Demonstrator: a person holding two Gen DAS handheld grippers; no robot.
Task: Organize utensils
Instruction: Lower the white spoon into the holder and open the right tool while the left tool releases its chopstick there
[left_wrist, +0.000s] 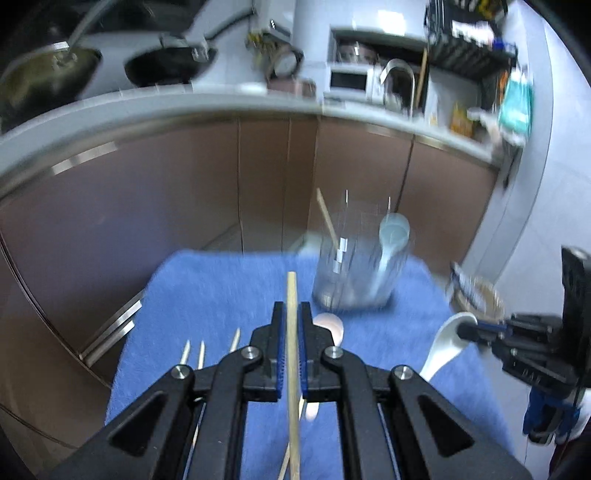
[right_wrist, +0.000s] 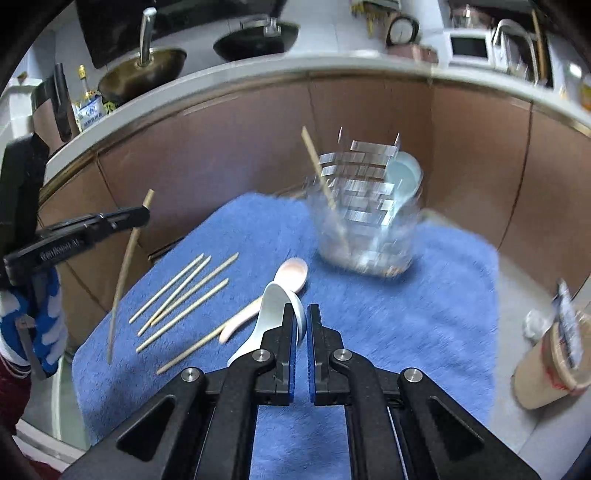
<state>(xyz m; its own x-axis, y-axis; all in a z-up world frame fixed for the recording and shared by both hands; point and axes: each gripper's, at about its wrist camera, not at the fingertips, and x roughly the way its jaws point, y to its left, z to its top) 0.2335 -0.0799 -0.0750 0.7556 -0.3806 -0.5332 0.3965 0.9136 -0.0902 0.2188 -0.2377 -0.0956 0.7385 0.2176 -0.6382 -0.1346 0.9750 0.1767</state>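
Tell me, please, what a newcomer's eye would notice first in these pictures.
Both grippers hold utensils above the blue towel: the left gripper clamps a thin wooden chopstick, the right gripper a white ceramic spoon. Behind stands a clear holder already containing a chopstick and a pale blue spoon.

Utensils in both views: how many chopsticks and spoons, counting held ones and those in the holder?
Chopsticks: 7 (5 on towel, 1 in left gripper, 1 in holder)
Spoons: 3 (pink spoon on towel, white spoon in right gripper, blue spoon in holder)
Total: 10
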